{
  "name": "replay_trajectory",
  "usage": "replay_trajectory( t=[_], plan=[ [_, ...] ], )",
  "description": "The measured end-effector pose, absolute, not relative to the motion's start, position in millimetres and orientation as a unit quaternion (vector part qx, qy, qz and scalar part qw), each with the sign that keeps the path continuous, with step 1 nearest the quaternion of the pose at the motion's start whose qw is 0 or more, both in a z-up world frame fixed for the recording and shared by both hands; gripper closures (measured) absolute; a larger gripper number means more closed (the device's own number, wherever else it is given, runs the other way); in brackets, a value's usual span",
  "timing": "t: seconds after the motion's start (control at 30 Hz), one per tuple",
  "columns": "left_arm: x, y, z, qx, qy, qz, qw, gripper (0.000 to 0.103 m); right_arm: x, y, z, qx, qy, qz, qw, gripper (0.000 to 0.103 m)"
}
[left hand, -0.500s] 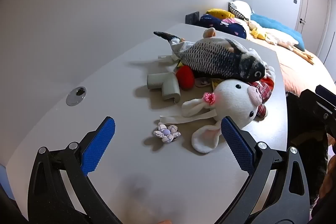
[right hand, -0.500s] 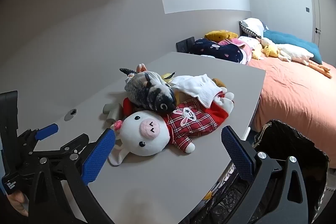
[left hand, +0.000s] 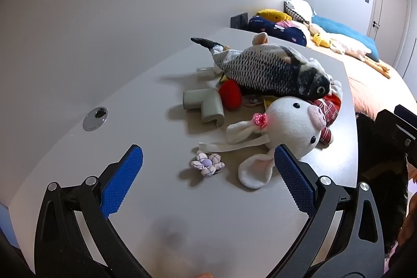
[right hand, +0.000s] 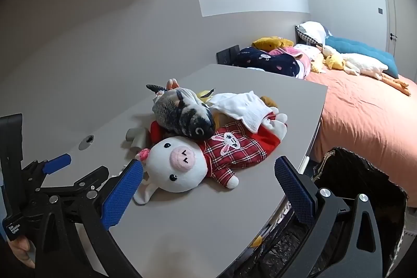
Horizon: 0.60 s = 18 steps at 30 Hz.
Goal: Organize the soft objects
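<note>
A heap of soft toys lies on the grey table (left hand: 156,199). A grey plush fish (left hand: 268,69) (right hand: 182,113) rests across a white bunny doll (left hand: 294,124) (right hand: 174,166) in a red plaid dress (right hand: 234,147). A white cloth (right hand: 242,103) drapes the doll's far end. A small purple fabric flower (left hand: 207,163) and a grey foam corner piece (left hand: 206,106) lie beside the heap. My left gripper (left hand: 206,184) is open, just short of the flower, nothing between its fingers. My right gripper (right hand: 208,189) is open, close in front of the doll.
A metal cable grommet (left hand: 95,118) sits in the tabletop at the left. A black bag (right hand: 357,189) stands open beside the table's right edge. Behind is a bed with an orange cover (right hand: 365,116), pillows and more plush toys. The left gripper (right hand: 57,163) shows in the right wrist view.
</note>
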<state>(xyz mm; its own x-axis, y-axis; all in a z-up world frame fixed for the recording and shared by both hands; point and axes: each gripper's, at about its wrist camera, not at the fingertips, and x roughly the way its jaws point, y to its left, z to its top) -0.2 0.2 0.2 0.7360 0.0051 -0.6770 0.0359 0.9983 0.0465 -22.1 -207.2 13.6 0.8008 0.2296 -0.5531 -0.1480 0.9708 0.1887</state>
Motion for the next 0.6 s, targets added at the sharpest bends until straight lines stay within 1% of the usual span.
replay_trajectory(
  t=[0.6],
  plan=[
    [-0.5,-1.3,-1.0,0.025,0.368,-0.015,0.930,0.006,-23.1,-209.7,11.1,0.069,0.302,0.098,0.946,0.003]
  ],
)
